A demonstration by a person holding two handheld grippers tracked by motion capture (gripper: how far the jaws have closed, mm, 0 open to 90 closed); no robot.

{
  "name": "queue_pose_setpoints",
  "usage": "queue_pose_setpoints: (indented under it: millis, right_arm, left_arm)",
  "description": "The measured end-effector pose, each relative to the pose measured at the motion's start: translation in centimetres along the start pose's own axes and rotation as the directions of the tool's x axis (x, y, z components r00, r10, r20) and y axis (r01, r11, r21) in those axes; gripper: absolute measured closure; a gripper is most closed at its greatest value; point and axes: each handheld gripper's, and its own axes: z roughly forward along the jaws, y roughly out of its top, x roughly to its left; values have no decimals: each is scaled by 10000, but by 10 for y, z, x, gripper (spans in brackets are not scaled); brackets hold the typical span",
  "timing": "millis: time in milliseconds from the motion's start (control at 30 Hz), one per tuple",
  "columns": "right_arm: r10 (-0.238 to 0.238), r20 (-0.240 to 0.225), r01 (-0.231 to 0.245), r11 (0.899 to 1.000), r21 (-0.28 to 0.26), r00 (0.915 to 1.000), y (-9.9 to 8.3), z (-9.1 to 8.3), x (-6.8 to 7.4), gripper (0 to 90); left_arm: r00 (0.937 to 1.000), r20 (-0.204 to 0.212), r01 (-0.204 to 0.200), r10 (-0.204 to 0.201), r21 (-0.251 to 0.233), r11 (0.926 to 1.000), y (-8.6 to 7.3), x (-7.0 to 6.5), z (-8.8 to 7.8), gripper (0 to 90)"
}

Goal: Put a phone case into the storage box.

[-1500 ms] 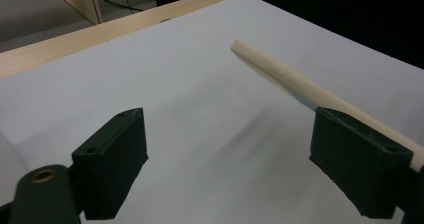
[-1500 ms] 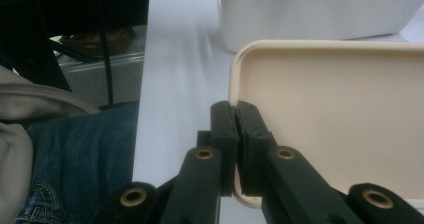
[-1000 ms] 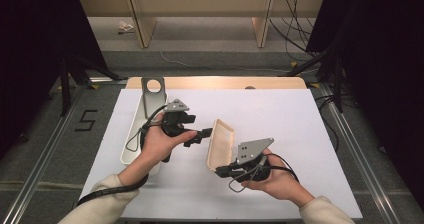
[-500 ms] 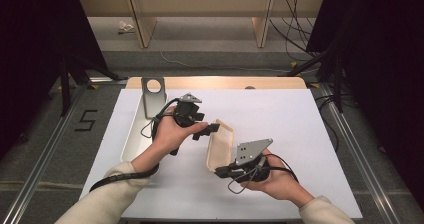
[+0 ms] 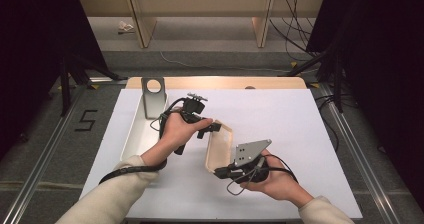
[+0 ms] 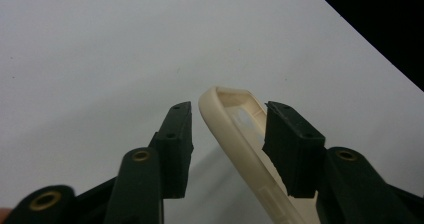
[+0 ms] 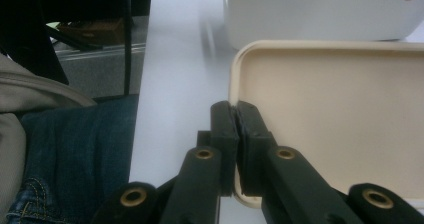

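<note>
White table [image 5: 310,134]: your right gripper [image 7: 234,115] clamps the cream tray's [image 5: 216,151] rim; your left gripper [image 6: 227,126], jaws just closing, straddles its far rim, not yet pressing.

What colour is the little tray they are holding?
The shallow plastic tray is cream-beige, seen best in the right gripper view.

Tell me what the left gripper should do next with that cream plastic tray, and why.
Probably finish closing. The left gripper straddles the far rim of the cream plastic tray, its jaws just closing, one pad apparently at the rim, the other apart. The right gripper already clamps the near rim, so a second grip would likely steady it.
</note>
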Motion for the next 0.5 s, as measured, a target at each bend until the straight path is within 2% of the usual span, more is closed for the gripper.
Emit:
queue_pose_setpoints:
  millis: [67, 167, 300, 500]
  right_arm:
    - [-2, -18, 2, 10000, 15, 10000, 0, 0, 0, 882]
    - [-54, -20, 54, 10000, 71, 10000, -1, 1, 0, 882]
    - [-179, -49, 180, 9992, 357, 9998, -2, 5, 1, 883]
    - [-315, 3, 314, 9969, 727, 9995, -3, 11, 2, 884]
  left_arm:
    - [10000, 8, 67, -67, 33, 10000, 0, 0, 1, 620]
    - [9995, 31, 319, -319, -113, 9994, 0, 0, 0, 660]
    - [9996, 82, 285, -283, -229, 9993, 0, -3, -3, 720]
    - [9986, 238, 481, -467, -625, 9969, 2, -12, -6, 780]
